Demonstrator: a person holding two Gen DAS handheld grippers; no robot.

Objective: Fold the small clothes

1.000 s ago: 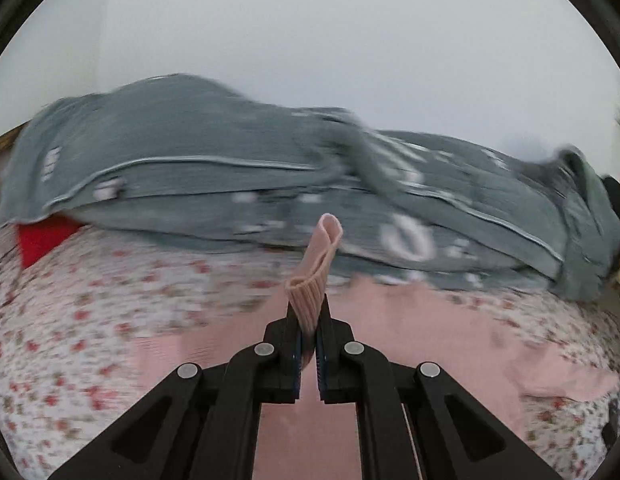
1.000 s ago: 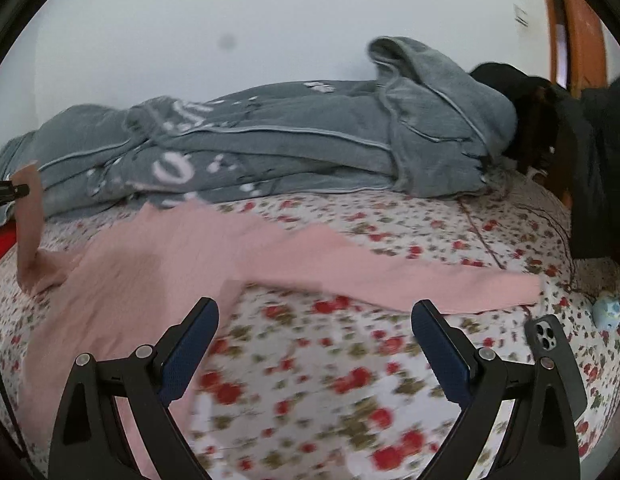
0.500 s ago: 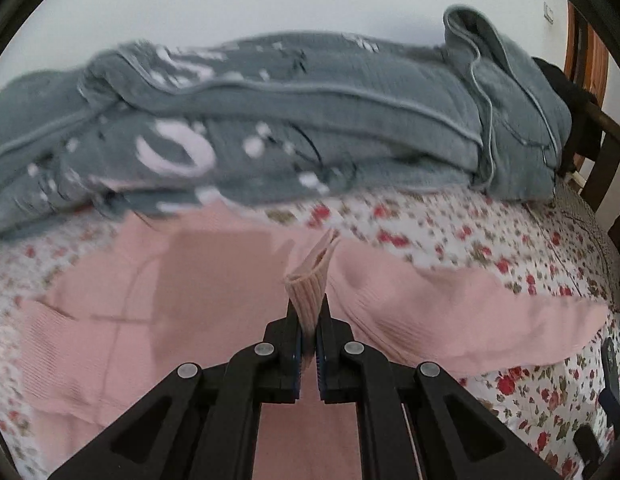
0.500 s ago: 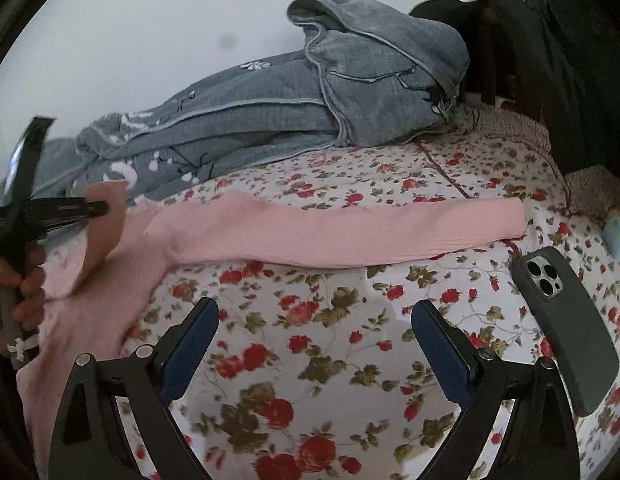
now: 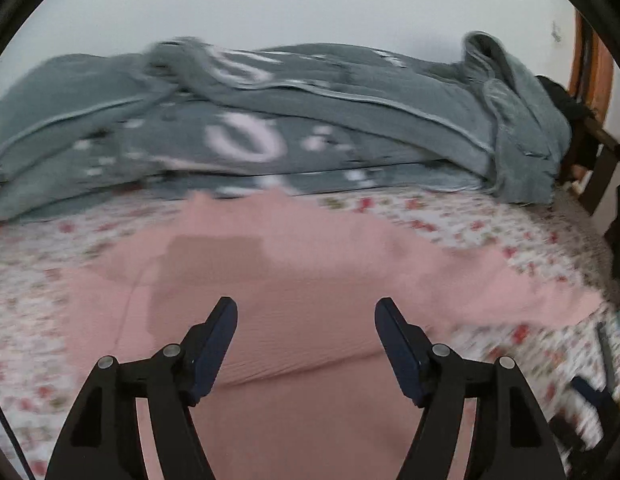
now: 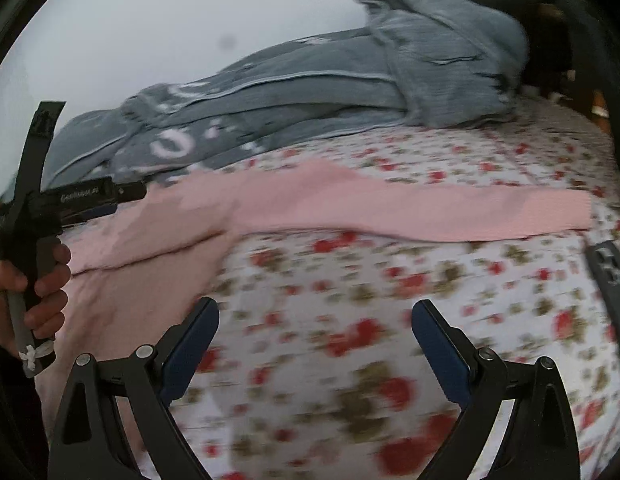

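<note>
Both jaws stand apart and empty. Your left gripper [image 5: 305, 312] hovers over the body of the pink top [image 5: 301, 292], which lies flat on the bed [image 6: 350, 320] toward its left side, likely so you can pick the next fold edge. Your right gripper [image 6: 316, 316] hangs over bare floral sheet, short of the sleeve [image 6: 430, 210] that stretches toward the right edge (probably your next grab). A phone [image 6: 608, 276] lies near that edge, clear of the fold. Grey bedding [image 5: 310, 120] sits along the far side.

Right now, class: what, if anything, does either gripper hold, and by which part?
Nothing. The left gripper is open above the pink garment; the right gripper is open over the floral sheet.
</note>
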